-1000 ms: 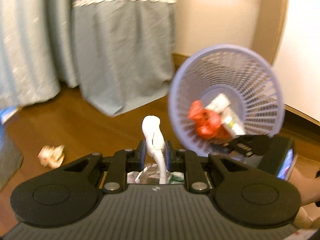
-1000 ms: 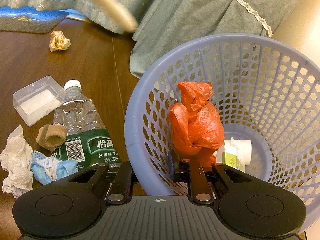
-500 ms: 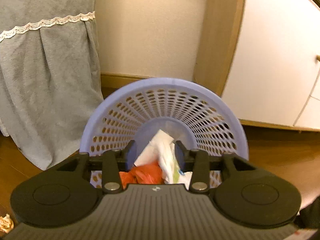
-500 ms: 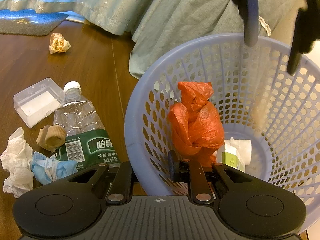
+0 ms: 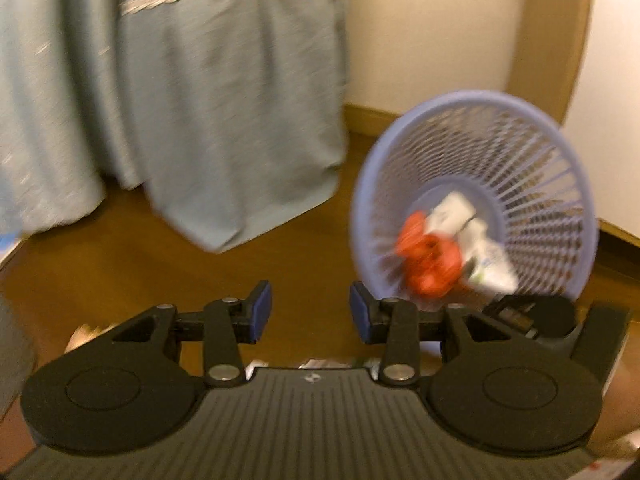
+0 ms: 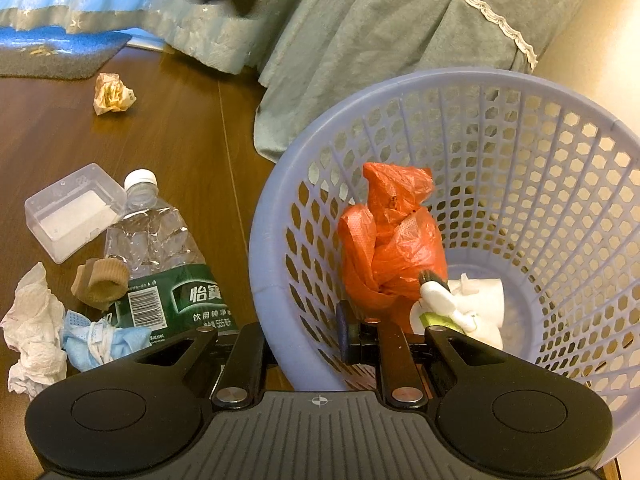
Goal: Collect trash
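Brown wooden flooring fills the lower half of the left wrist view, with grey-green bed drapes (image 5: pixel 224 120) hung across the upper left and a pale wall at upper right. Low in the frame, the left gripper (image 5: pixel 310 312) is seen with its jaws parted and nothing between the blue pads (image 5: pixel 262 312); only bare floor shows in the gap. At right of centre the lilac basket (image 5: pixel 568 168) is seen tilted toward the camera, with an orange bag (image 5: pixel 428 264) and white scraps inside. The picture is blurred.

Dark flooring takes up the left of the right wrist view, with the drapes across the top. The basket fills the right half, and its near rim is clamped by the right gripper (image 6: pixel 316 336), whose jaws are nearly closed on the wall. Inside, the orange bag stands at centre and a white toothbrush (image 6: pixel 440 300) lies on white paper at the bottom. Loose trash is left on the floor at lower left: a crushed bottle (image 6: pixel 160 256), a clear box (image 6: pixel 72 212), a tan sock (image 6: pixel 100 284), a blue mask (image 6: pixel 100 340) and a tissue (image 6: pixel 32 328). A crumpled wrapper (image 6: pixel 114 94) lies apart at upper left.

A drop appears to be just finished, and the next pick is judged to call for the empty gripper to be brought over the lower-left pile. Open floor is left between the pile and the wrapper, but the bottle lies close to the basket wall, so little room is offered on that side.
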{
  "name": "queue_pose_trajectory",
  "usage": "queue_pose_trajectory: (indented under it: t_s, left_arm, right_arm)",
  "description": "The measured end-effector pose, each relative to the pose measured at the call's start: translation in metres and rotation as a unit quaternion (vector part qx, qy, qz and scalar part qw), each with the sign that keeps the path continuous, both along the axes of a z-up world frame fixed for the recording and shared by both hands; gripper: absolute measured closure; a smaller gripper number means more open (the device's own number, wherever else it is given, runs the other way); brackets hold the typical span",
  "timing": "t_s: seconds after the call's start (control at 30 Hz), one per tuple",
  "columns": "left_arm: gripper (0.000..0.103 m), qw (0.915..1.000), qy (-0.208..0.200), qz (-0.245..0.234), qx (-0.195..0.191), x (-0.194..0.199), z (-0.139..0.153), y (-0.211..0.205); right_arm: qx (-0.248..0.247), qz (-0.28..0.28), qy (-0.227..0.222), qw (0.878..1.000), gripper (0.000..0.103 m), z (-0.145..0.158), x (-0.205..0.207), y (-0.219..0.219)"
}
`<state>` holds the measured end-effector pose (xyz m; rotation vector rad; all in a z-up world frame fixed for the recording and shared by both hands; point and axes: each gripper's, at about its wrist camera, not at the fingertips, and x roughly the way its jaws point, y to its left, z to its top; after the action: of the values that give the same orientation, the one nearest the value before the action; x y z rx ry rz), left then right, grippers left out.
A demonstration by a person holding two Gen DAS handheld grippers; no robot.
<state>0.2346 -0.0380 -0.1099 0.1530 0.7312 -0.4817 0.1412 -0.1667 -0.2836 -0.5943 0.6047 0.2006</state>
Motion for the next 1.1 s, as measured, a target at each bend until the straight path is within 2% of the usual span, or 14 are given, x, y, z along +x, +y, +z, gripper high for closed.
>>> queue_pose_trajectory:
  t_s: [0.1,0.2,0.43,0.77,1.1]
  left_arm:
    - [0.066,0.9992,0.018,0.036,0.007,-0.010,-0.017,0.027]
    - [0.066,0.9980,0.042,0.047,0.012,-0.025,-0.034,0.041]
    - [0.066,0.9950,0.093,0.026,0.022,-0.060,-0.075,0.038]
    - [0.066,0.9868,0.161,0.006,0.018,-0.065,-0.119,0.021]
    - [0.068,0.9836,0.178,-0.010,0.026,-0.057,-0.133,0.011]
  right_arm:
    - [-0.002,0.001,0.000,1.000,0.089,0.000,0.000,0.000]
    - [-0.004,0.001,0.000,1.000,0.089,-0.001,0.000,0.000]
    - [-0.012,0.006,0.000,1.000,0.089,-0.003,-0.003,-0.001]
    - [-0.012,0.006,0.000,1.000,0.089,-0.003,-0.005,-0.001]
    - [-0.014,0.007,0.000,1.000,0.089,-0.004,-0.006,-0.001]
